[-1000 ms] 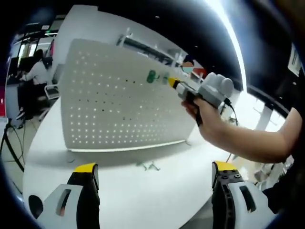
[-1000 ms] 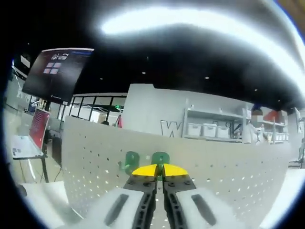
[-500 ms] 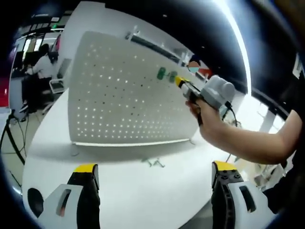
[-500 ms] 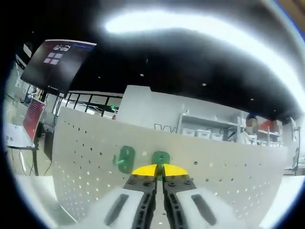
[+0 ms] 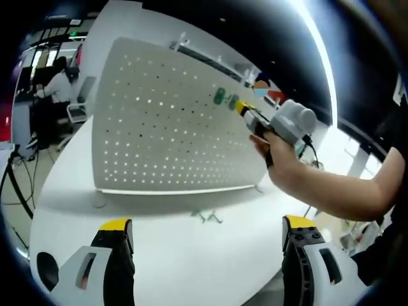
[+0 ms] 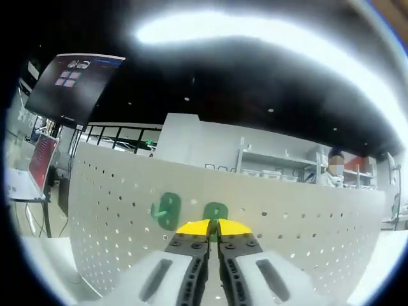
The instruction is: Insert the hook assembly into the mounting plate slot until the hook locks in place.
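A white round surface (image 5: pixel 191 255) in a bright open workshop, and standing on it the big white perforated mounting plate (image 5: pixel 166 127). High on that plate, right at the tip of the right tool (image 6: pixel 213 228), sits the green plastic hook assembly (image 6: pixel 215 211); the jaws are pressed together on it. Just to the tool's left a second green hook (image 6: pixel 167 210) already hangs on the plate. This looks like the insertion step itself, hook against the holes, lock not confirmed from here. Next move, I'd say: a firm, straight push into the slot, then let go. The left tool (image 5: pixel 204 245) hangs back over the surface, jaws spread wide and empty, some small metal pieces (image 5: pixel 206 217) lying ahead of it.
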Tool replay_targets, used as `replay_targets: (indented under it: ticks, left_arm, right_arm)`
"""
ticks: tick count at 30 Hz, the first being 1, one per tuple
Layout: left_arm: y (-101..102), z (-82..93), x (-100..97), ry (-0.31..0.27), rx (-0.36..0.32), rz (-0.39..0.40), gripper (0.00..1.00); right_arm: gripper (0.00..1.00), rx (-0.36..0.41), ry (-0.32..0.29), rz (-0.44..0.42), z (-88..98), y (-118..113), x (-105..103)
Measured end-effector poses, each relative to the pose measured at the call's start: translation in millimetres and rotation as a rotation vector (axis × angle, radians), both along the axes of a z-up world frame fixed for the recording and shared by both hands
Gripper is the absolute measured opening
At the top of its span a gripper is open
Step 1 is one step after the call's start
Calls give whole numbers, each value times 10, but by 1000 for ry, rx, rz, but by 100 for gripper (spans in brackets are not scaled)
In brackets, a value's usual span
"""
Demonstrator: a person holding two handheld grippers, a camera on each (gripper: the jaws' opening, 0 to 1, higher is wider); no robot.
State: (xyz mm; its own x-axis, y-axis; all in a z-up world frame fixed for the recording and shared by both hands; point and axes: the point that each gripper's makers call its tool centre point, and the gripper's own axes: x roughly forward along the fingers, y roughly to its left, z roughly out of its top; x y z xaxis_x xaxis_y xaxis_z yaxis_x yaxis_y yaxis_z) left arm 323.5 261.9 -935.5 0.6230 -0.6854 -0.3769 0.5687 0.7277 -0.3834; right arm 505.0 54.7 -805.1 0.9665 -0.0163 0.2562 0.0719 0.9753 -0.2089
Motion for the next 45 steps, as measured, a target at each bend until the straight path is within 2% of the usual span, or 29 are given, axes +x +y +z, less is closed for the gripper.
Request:
replay_targets:
  ticks: [4,6,8,9,10,12,16,19,22,25,29,31,33,38,45]
  left_arm:
    - [14,-45,-26,16,20,-2,99]
    - [24,-50,-38,19,20,1,99]
    - [35,-62,-55,25,20,4,99]
    - [44,-74,-69,32,20,5,99]
    - [49,-67,-77,33,12,7,98]
    - [47,-18,-86,37,-27,20,99]
    - [59,22,-110,28,-20,22,98]
    - [68,33,-135,21,-16,22,98]
    - [72,21,-163,19,-12,24,98]
    - [69,-4,-204,25,-10,20,98]
    - [64,-15,-257,26,-1,15,98]
    - [69,-21,-279,26,6,14,98]
    - [73,-26,-305,27,6,11,98]
    - [85,-74,-380,38,18,9,98]
    - [82,-152,-466,60,25,0,98]
  right_arm:
    - [4,30,20,17,23,-29,21]
    - [10,44,0,29,110,-32,-8]
    - [9,39,-14,41,198,-20,-64]
    - [9,102,-67,71,348,0,-132]
    - [9,127,-103,90,454,14,-186]
    - [9,86,-136,79,641,17,-294]
    - [10,70,-171,124,894,63,-454]
    - [10,50,-161,148,939,48,-558]
    - [10,6,-133,167,871,41,-685]
    - [10,-83,-52,189,607,54,-812]
    - [10,-132,51,220,233,57,-991]
    - [10,-88,113,254,1,54,-1109]
    - [10,-96,207,254,-276,23,-1205]
    - [12,-113,320,289,-701,36,-1480]
    - [12,-97,415,281,-1056,-33,-1748]
